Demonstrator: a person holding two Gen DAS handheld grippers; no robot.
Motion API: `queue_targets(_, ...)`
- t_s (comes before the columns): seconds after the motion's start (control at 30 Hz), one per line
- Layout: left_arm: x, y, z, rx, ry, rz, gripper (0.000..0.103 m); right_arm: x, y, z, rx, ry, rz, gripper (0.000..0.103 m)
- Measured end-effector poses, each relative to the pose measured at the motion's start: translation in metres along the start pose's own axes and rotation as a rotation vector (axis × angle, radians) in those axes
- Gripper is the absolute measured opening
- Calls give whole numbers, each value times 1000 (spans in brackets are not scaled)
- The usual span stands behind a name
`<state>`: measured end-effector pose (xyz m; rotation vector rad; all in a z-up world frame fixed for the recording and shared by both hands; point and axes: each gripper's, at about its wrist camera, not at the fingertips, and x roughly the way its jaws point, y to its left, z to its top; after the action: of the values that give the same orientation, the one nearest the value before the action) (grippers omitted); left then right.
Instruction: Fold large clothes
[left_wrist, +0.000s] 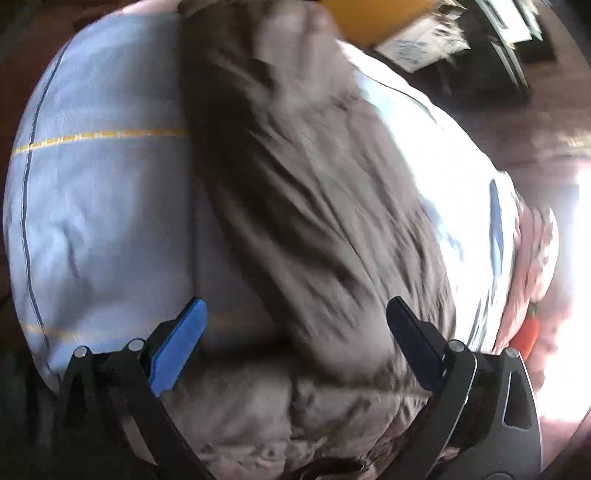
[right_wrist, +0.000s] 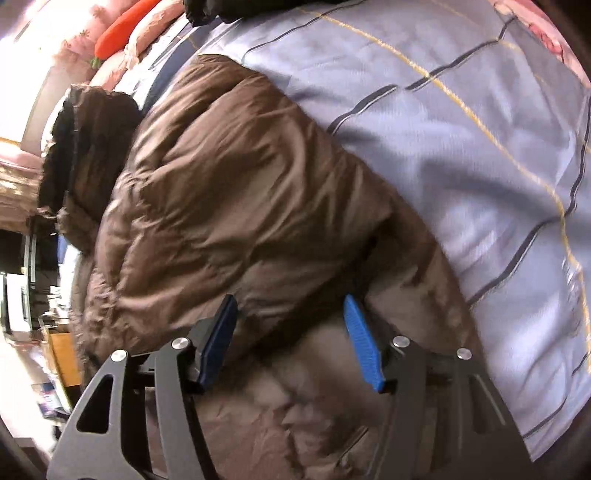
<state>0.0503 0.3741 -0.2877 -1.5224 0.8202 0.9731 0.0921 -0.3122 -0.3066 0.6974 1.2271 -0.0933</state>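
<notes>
No brand, label or readable writing shows anywhere; some papers or boxes at the top right of the left wrist view are too blurred to read. A brown padded jacket (right_wrist: 229, 192) lies spread on a bed covered with a pale blue sheet (right_wrist: 461, 155) crossed by dark and yellow stripes. The left tongs (left_wrist: 295, 314) stand wide open above the jacket (left_wrist: 295, 184), their blue pads well apart with nothing between them. The right tongs (right_wrist: 290, 314) are likewise open, hovering just over the jacket's lower part, gripping nothing. In the left view the sheet (left_wrist: 103, 206) shows to the left of the jacket, with dark wooden flooring (left_wrist: 517, 122) beyond and strong glare at the right edge. Only the right view shows the jacket's darker collar end (right_wrist: 85, 147) hanging toward the bed's edge, and a black garment (right_wrist: 240, 9) at the top. An orange carrot-shaped plush (right_wrist: 122, 27) lies on pink floral bedding (right_wrist: 147, 40); the left view catches it (left_wrist: 526, 336) too, but small and blurred.
</notes>
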Motion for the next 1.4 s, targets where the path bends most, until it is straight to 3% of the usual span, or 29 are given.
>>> queue_targets(0.1, 11, 5, 26, -12, 21, -55, 99, -11, 8, -14, -25, 26, 43, 61)
queue_targets(0.2, 15, 11, 43, -13, -17, -82, 98, -18, 16, -28, -62, 49, 75, 62)
queue_targets(0.23, 24, 9, 50, -13, -20, -91, 92, -20, 18, -32, -71, 54, 84, 62)
queue_targets(0.27, 26, 11, 51, -17, -20, -113, 67, -22, 22, -36, -78, 58, 93, 62)
queue_targets(0.3, 36, 10, 56, -20, -17, -135, 48, -23, 24, -37, -84, 60, 99, 62)
queue_targets(0.33, 40, 6, 54, -10, -10, -173, 19, -23, 30, -36, -93, 60, 107, 62)
queue_targets(0.37, 40, 7, 56, 0, -15, -183, 10, -24, 32, -34, -99, 59, 116, 62)
queue_targets(0.43, 29, -10, 50, 66, -83, -187, 8, -29, 34, -33, -108, 43, 131, 65)
queue_targets(0.5, 8, -33, 37, 160, -179, -192, 7, -34, 35, -31, -115, 23, 127, 67)
queue_targets(0.6, -37, -81, -4, 393, -348, -222, 7, -36, 37, -29, -119, 13, 126, 67)
queue_targets(0.7, -72, -128, -73, 681, -469, -275, 7, -35, 36, -28, -109, 24, 137, 67)
queue_targets(0.8, -78, -169, -181, 1065, -531, -276, 7, -34, 34, -28, -103, 30, 128, 67)
queue_targets(0.9, -56, -181, -275, 1404, -526, -219, 7, -30, 30, -26, -86, 44, 127, 67)
queue_targets(0.93, -41, -176, -319, 1574, -511, -165, 8, -29, 29, -26, -83, 47, 126, 67)
queue_targets(1.07, 28, -127, -432, 2093, -438, 72, 8, -26, 28, -24, -83, 57, 115, 67)
queue_targets(1.17, 74, -101, -457, 2237, -313, 211, 11, -22, 27, -23, -79, 65, 102, 67)
queue_targets(1.2, 81, -98, -457, 2249, -307, 236, 14, -22, 26, -22, -72, 69, 104, 67)
queue_targets(1.23, 83, -98, -458, 2256, -312, 243, 23, -22, 25, -22, -66, 71, 106, 67)
queue_targets(1.3, 75, -99, -456, 2264, -311, 219, 37, -23, 25, -21, -58, 70, 111, 69)
queue_targets(1.37, 59, -106, -451, 2234, -280, 162, 66, -25, 27, -20, -62, 60, 120, 78)
queue_targets(1.4, 47, -104, -445, 2209, -259, 120, 67, -27, 30, -20, -68, 49, 129, 79)
